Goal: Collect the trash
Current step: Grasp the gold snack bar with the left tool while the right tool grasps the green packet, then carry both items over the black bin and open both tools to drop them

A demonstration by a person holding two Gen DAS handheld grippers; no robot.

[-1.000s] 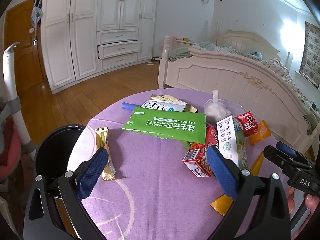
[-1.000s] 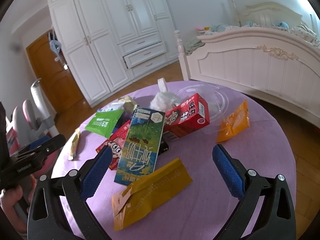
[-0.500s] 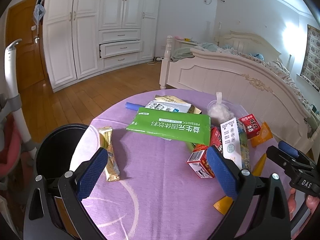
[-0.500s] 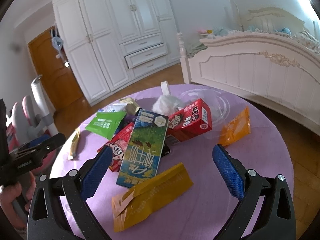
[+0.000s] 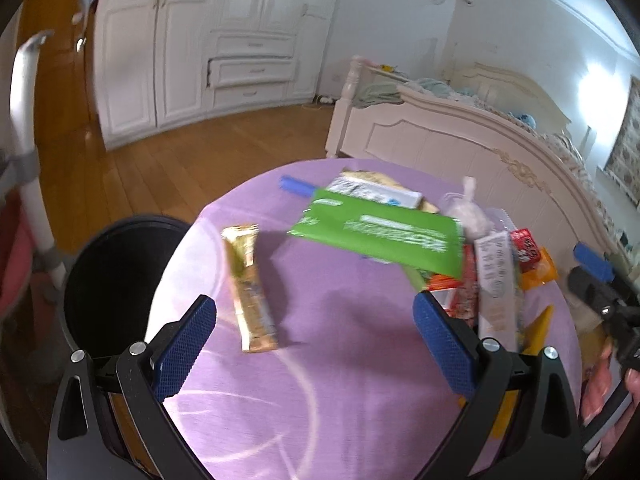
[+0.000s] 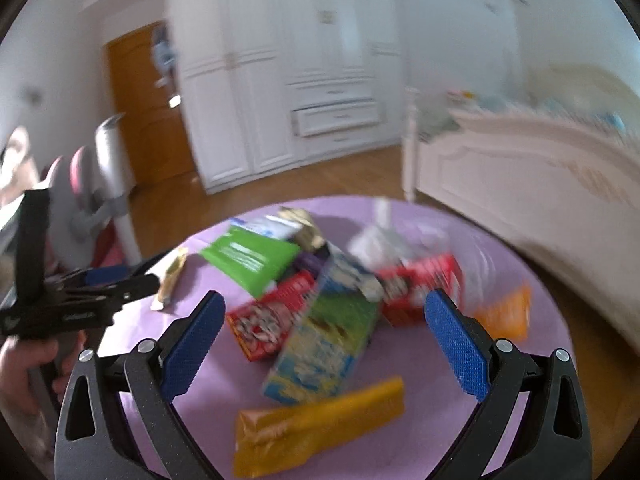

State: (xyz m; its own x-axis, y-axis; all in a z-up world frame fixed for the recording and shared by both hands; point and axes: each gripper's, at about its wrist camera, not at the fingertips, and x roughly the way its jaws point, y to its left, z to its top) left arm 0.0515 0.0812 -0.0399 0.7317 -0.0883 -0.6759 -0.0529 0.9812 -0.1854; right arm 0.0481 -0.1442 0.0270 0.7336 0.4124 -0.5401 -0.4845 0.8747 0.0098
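Trash lies on a round purple table [image 5: 320, 380]. A gold snack bar wrapper [image 5: 249, 288] lies at the left, just beyond my open, empty left gripper [image 5: 316, 344]. A green packet [image 5: 380, 232], a red carton [image 6: 272, 316], a tall blue-green carton [image 6: 328, 336] and a yellow pouch [image 6: 320, 428] lie in a pile. My right gripper [image 6: 320, 344] is open and empty, above the tall carton and yellow pouch. A black bin [image 5: 116, 276] stands beside the table's left edge.
A white bed [image 5: 460, 152] stands behind the table at the right. White wardrobes [image 5: 200, 52] line the far wall. A red box [image 6: 424, 280], an orange packet [image 6: 504, 312] and a clear bag [image 5: 468, 216] lie further back. A chair [image 6: 88, 208] stands at the left.
Both grippers have moved to the left and both views are now blurred. The gold wrapper now lies nearer the middle of the left view. Both grippers stay open.
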